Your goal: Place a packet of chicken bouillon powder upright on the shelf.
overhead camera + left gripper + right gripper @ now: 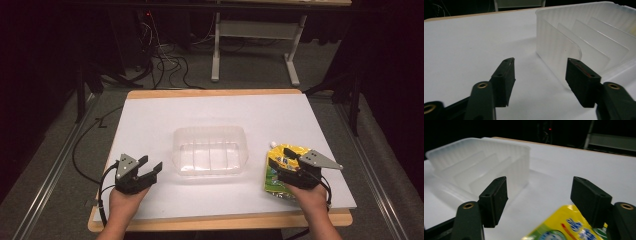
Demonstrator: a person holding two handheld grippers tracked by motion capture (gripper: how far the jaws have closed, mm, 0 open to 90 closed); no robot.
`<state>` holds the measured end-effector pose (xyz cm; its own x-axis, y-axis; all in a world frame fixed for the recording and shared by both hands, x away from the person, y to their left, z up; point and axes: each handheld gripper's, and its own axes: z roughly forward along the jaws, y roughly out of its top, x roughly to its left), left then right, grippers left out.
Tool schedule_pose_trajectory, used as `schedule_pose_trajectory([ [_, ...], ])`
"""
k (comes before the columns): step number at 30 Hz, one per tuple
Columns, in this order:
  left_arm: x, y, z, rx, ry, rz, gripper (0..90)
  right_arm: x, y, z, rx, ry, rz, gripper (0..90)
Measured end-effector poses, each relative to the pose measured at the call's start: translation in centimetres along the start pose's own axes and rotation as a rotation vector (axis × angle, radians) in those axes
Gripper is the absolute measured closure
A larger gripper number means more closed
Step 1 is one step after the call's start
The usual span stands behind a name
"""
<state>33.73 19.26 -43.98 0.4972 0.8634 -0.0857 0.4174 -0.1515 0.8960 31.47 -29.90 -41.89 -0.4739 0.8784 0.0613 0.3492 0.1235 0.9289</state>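
The right gripper hovered over the yellow spouted pouch, which lay flat on the white sheet near the right end of the table's front edge. Its jaws stood wide open; in the right gripper view the pouch was below and between them, but the pads did not press on it. The left gripper waited near the front left corner, also wide open and holding nothing, with its jaws pointing at the left side of the clear plastic tray in the middle of the sheet.

The main risk, in my judgement, was the grasp on the pouch. It seemed to be a soft, glossy film bag lying flat, so hard jaws could slide over the skin or pinch only a fold, and then it could slip out while being lifted. If the jaws came down too steeply, they could push it along the smooth sheet toward the edge.

The tray was thin, translucent and ribbed, with rounded corners and several upright dividers inside. It looked light, so a touch from either gripper might shift it, and a limp pouch might catch on a divider.
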Motion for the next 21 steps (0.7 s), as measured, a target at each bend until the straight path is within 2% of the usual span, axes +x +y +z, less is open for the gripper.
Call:
schedule_pose_trajectory([
  [2, 0.0, 0.0, 0.1, 0.007, 0.009, 0.008, 48.0, -0.3, -0.1, -0.2, 0.002, -0.019, 0.000, 31.7],
  [3, 0.1, 0.1, 0.4, 0.009, 0.011, 0.002, 49.6, -1.1, -0.4, -0.8, 0.010, -0.046, 0.014, 34.5],
  [8, -0.2, 0.5, 1.3, 0.010, 0.022, 0.007, 59.4, -2.7, -1.4, -2.8, 0.035, -0.120, 0.058, 42.0],
  [9, -0.4, 0.7, 1.5, -0.005, 0.028, 0.008, 61.8, -3.0, -1.7, -3.2, 0.044, -0.131, 0.065, 44.1],
  [12, -0.6, 1.0, 1.7, -0.026, 0.034, 0.009, 61.5, -3.6, -2.2, -4.1, 0.060, -0.158, 0.086, 48.2],
  [13, -0.6, 1.1, 1.7, -0.030, 0.030, 0.007, 59.4, -4.2, -2.8, -4.8, 0.079, -0.171, 0.110, 55.3],
  [18, -0.4, 1.8, 2.7, -0.045, 0.043, -0.009, 56.0, -5.5, -5.0, -5.9, 0.174, -0.195, 0.168, 76.1],
  [19, -0.4, 1.8, 2.7, -0.045, 0.043, -0.009, 55.4, -5.5, -5.0, -5.9, 0.174, -0.195, 0.168, 76.1],
  [20, -0.3, 2.0, 3.0, -0.053, 0.050, -0.017, 54.9, -5.7, -5.8, -6.3, 0.212, -0.226, 0.181, 89.4],
  [21, -0.3, 2.0, 3.0, -0.053, 0.050, -0.017, 54.9, -5.9, -6.1, -6.5, 0.233, -0.236, 0.189, 90.0],
])
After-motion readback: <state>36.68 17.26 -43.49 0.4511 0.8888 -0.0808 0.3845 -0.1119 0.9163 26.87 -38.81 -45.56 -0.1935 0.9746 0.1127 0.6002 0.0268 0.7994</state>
